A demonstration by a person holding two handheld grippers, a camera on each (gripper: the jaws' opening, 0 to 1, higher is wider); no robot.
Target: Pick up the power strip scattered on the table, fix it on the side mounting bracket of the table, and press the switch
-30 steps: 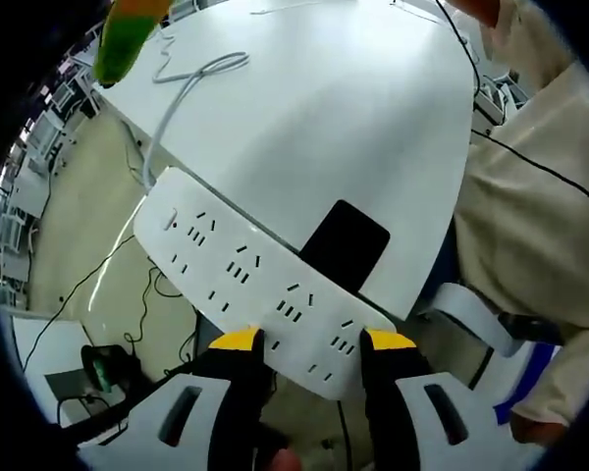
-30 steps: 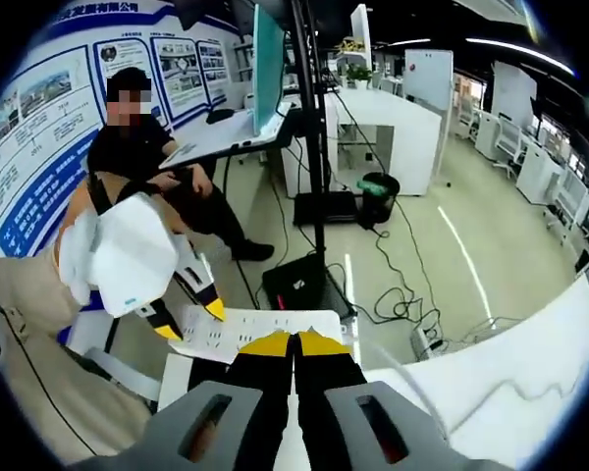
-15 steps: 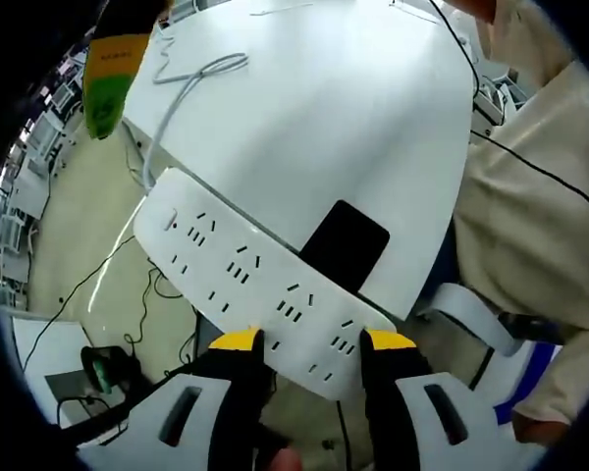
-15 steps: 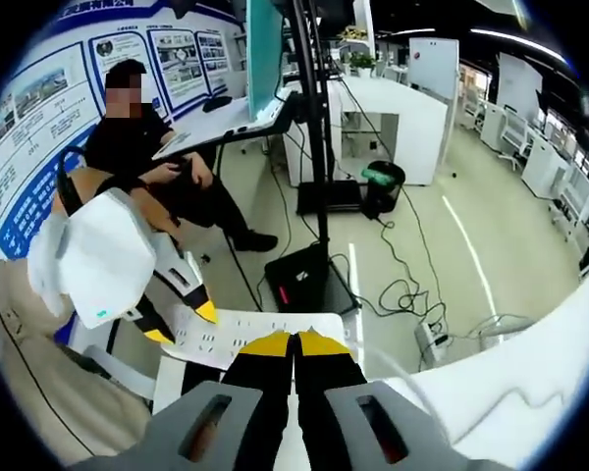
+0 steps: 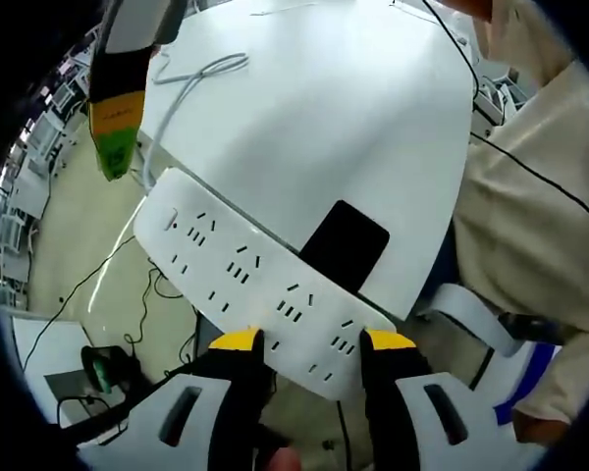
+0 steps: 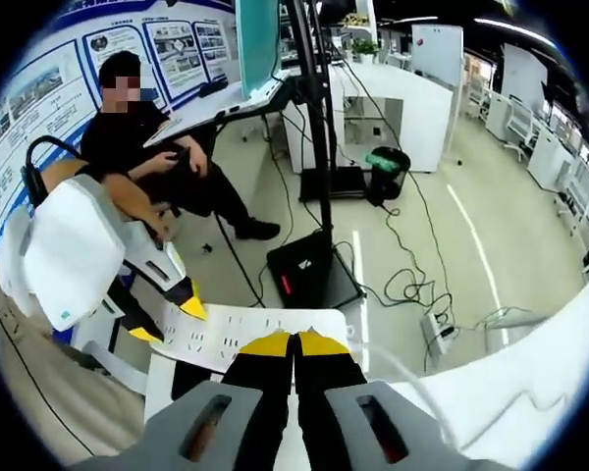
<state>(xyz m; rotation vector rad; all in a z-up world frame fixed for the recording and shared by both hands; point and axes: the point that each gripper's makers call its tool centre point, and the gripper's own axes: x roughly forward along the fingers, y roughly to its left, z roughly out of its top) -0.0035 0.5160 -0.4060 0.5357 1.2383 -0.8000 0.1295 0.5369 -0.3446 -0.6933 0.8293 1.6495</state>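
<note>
Left gripper view, left to right. My right gripper (image 5: 113, 162) comes in at the upper left, yellow-and-green tip aimed down at the far end of the power strip (image 5: 250, 280). The strip sits along the table (image 5: 344, 128) edge, overhanging it, sockets up toward the camera. A black mounting bracket (image 5: 345, 243) pokes out from behind it; whether the strip is seated on it I can't tell. My left gripper (image 5: 309, 343) has its yellow-tipped jaws clamped across the near end of the strip, one on each long side. A pale cord (image 5: 182, 93) loops on the tabletop behind.

Handling, my guess: rigid moulded plastic, smooth and a bit slippery, light, but long enough to lever around an end grip. Pinching the flat long sides looks right; I'd keep clear of the sockets and the small switch (image 5: 172, 222) at the far end. The trailing cord may tug.

Right gripper view: left gripper (image 6: 160, 316) at the left on the strip (image 6: 255, 334); my right gripper's (image 6: 295, 339) jaws are pressed together, holding nothing, just above the strip's edge. Glossy white table (image 6: 491, 392) at the lower right.
</note>
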